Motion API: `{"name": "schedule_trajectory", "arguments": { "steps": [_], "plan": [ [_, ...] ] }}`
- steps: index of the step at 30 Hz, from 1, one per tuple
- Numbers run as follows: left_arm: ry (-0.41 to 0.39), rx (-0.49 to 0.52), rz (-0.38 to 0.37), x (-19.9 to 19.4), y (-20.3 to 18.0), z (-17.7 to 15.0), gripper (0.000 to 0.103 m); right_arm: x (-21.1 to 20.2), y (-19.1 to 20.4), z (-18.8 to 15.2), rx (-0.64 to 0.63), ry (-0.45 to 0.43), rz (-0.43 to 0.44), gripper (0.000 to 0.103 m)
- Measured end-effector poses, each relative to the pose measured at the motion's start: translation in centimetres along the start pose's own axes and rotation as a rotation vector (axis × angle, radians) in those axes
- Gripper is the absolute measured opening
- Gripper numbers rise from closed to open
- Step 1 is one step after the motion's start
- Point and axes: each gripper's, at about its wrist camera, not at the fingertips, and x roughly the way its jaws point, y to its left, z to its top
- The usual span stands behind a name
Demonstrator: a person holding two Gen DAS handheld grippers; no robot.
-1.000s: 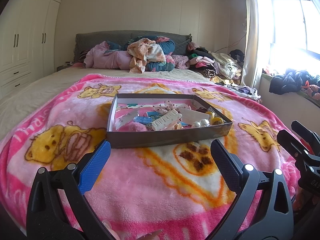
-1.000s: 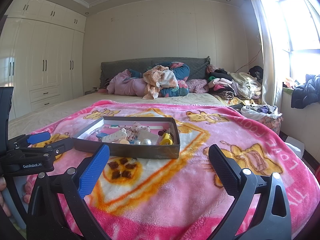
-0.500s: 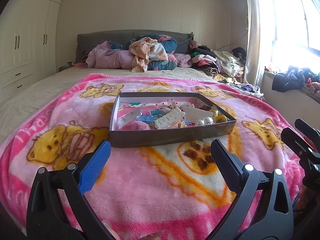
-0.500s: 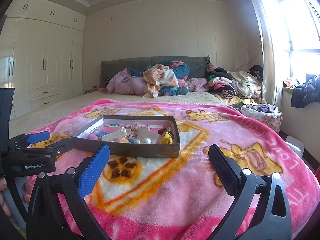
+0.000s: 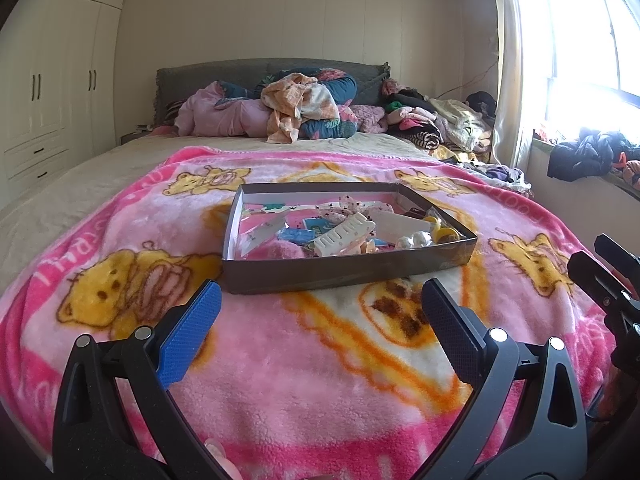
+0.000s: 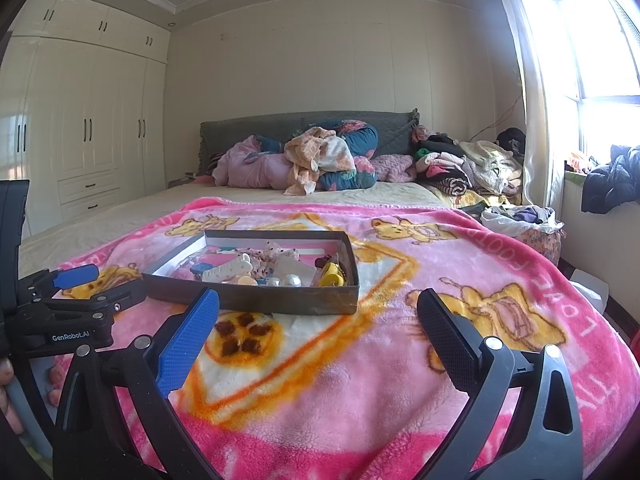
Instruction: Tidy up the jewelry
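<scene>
Hovering wide open and empty, the left hand-held gripper (image 5: 320,320) and right hand-held gripper (image 6: 318,320) face the shallow cardboard tray (image 5: 344,270) at frame centre, whose small, light, slippery jewelry (image 5: 414,239) probably needs fingertip pinches.

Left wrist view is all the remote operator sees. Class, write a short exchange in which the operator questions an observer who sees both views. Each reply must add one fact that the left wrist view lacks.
Operator: I see only an edge of the right gripper. Is it open?
Observer: Yes. The right gripper has its fingers spread wide with nothing between them.
Operator: Where does my left gripper sit from the other side?
Observer: The left gripper hangs over the blanket, with its tips close to the near left corner of the box. I cannot tell whether they touch.
</scene>
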Motion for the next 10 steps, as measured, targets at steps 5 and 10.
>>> {"name": "schedule_trajectory", "arguments": {
  "steps": [5, 10],
  "plan": [
    [0.016, -0.073, 0.059, 1.7, 3.4, 0.9, 0.092, 1.5, -2.8, 0.3, 0.074, 0.039, -0.042, 0.097],
    [0.087, -0.153, 0.280, 7.2, 12.3, 3.3, 0.092, 8.7, -11.8, 1.9, 0.139, 0.245, -0.263, 0.097]
  ]
}}
